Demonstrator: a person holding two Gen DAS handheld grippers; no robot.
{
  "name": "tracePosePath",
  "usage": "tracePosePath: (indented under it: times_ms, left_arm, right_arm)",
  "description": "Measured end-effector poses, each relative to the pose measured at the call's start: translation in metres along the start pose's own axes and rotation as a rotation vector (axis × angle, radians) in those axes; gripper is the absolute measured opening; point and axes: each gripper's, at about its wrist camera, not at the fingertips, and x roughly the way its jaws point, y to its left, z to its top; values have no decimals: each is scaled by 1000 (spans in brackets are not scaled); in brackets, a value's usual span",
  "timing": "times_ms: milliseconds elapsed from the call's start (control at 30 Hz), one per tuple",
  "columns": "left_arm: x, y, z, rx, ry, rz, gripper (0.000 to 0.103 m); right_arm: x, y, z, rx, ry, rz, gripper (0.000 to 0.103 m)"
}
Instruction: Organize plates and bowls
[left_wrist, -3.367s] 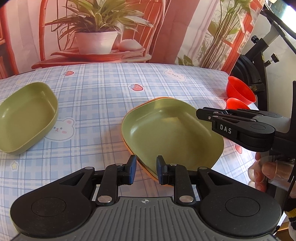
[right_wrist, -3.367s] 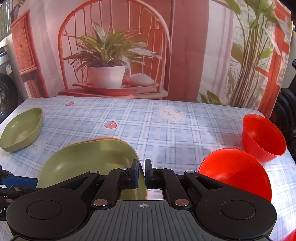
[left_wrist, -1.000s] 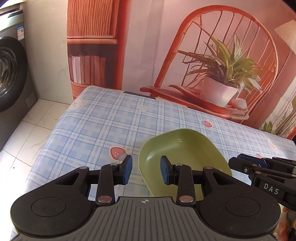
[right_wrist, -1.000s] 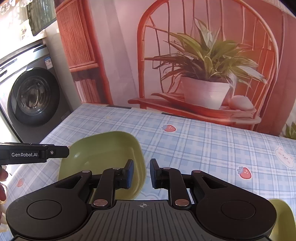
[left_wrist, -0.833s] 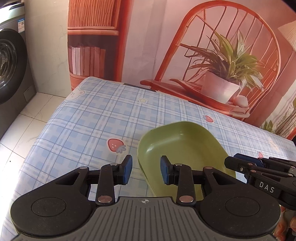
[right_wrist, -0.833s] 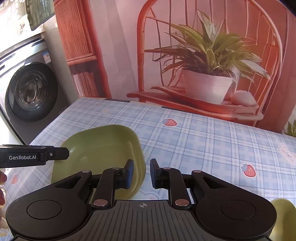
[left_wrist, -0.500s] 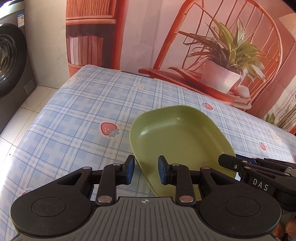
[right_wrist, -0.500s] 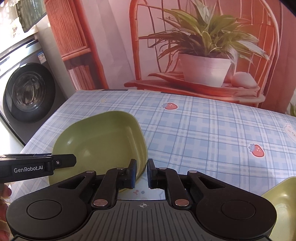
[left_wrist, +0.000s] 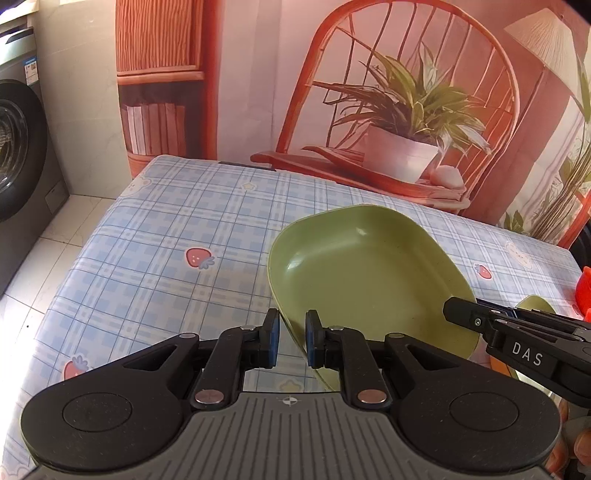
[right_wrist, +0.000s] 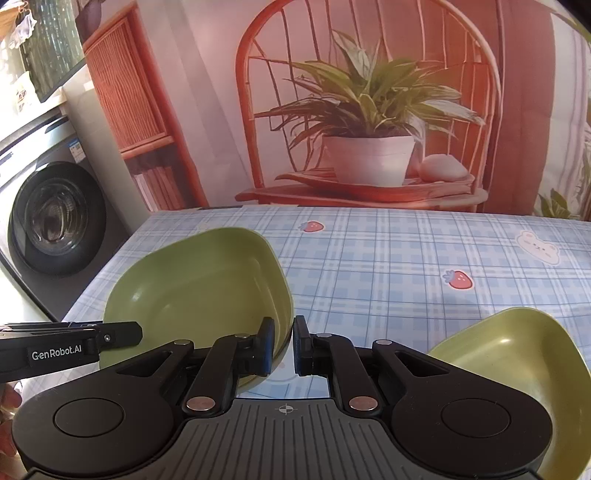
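Left wrist: both hand-held grippers, left (left_wrist: 291, 341) and right (right_wrist: 283, 345), clamp the green plate's (left_wrist: 364, 271) rim

"DAS" stands on the right gripper (left_wrist: 532, 343) (white letters), "GenRobot.AI" on the left gripper (right_wrist: 66, 349).

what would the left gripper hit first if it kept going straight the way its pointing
Nothing new: the left gripper is already shut on the near rim of the green plate. Straight on lies that plate's hollow, then probably the checked tablecloth.

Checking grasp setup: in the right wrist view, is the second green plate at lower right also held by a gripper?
No. The second green plate rests on the tablecloth, apart from both grippers.
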Motion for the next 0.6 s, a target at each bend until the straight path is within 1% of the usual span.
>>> tracePosePath:
  times_ms: [100, 267, 367, 433, 533, 600]
  left_arm:
    - [-11, -13, 1, 8, -11, -24, 15]
    - [-20, -51, -1, 31, -29, -88, 15]
    - [-20, -82, -9, 60, -33, -135, 16]
    - [-17, -101, -13, 82, -39, -149, 16]
    - [-10, -127, -21, 91, -20, -196, 17]
    - [-6, -142, -26, 103, -9, -220, 17]
  right_arm:
    - [-18, -10, -1, 26, -26, -11, 9]
    - [-52, -38, -9, 72, -64, -44, 9]
    - [-70, -64, -17, 120, -80, -89, 9]
    - [-83, -78, -23, 141, -98, -136, 9]
    - [-98, -101, -28, 139, -120, -187, 9]
    - [-106, -120, -30, 169, -126, -203, 9]
